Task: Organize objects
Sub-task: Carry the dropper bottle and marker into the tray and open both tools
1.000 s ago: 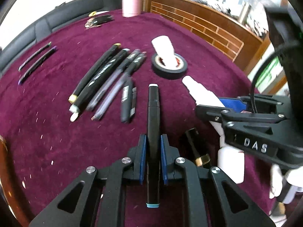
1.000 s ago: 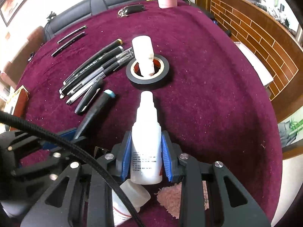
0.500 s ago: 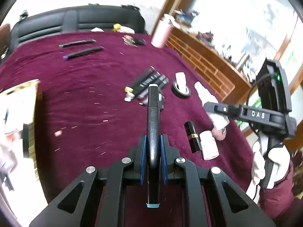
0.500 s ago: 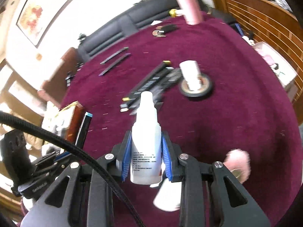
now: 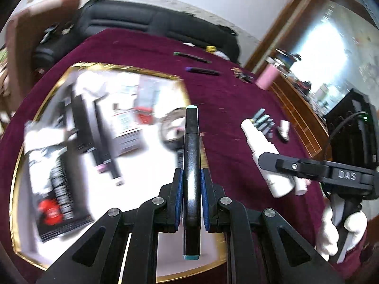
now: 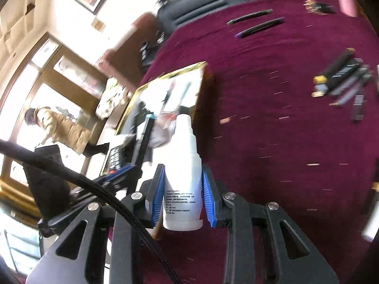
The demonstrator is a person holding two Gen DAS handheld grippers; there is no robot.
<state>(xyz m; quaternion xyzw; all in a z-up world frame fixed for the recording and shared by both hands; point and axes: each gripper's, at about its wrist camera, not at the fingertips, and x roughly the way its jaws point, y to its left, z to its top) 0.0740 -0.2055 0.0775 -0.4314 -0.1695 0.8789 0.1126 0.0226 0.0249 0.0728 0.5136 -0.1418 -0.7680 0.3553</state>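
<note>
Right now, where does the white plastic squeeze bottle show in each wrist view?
Left wrist view: white plastic squeeze bottle at right, slanting, held in the right gripper.
Right wrist view: bottle at lower centre, clamped between blue-padded fingers.
Shared landmark: gold-rimmed open box.

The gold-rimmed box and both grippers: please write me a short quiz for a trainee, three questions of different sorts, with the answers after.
1. True or false: the left gripper is shut on a black marker with teal end caps.
2. What does the right gripper hold? A) a roll of tape B) a white bottle C) a pink cup
3. Fill in: the gold-rimmed box stands on a ______ cloth.

Key
1. True; its blue fingers press both sides of the marker.
2. B.
3. Dark red (maroon).
</note>
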